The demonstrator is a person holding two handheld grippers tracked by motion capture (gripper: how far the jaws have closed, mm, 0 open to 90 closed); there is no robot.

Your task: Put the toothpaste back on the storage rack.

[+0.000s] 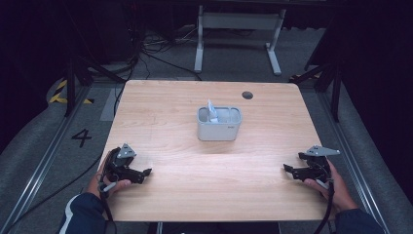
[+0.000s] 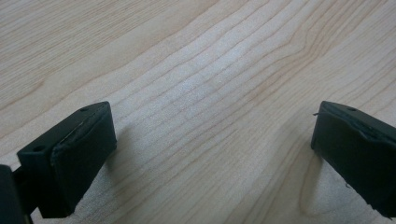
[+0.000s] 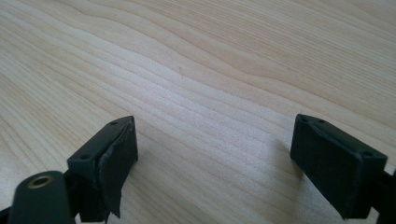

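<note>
A grey box (image 1: 219, 124) with two compartments stands near the middle of the wooden table (image 1: 209, 161); a white and blue packet (image 1: 212, 111) sticks up from its left compartment. My left gripper (image 1: 145, 174) rests low over the table's front left, held in a hand, its jaws pointing right. My right gripper (image 1: 288, 170) sits at the front right, jaws pointing left. Both are far from the box. In the left gripper view the left gripper (image 2: 212, 154) stands open over bare wood. The right gripper (image 3: 224, 168) is likewise open, nothing between its pads.
A dark round hole (image 1: 247, 95) lies in the tabletop at the back right. Behind the table a white desk frame (image 1: 238, 34) and cables (image 1: 146, 53) sit on the grey floor. Metal rails (image 1: 44, 161) run along both sides.
</note>
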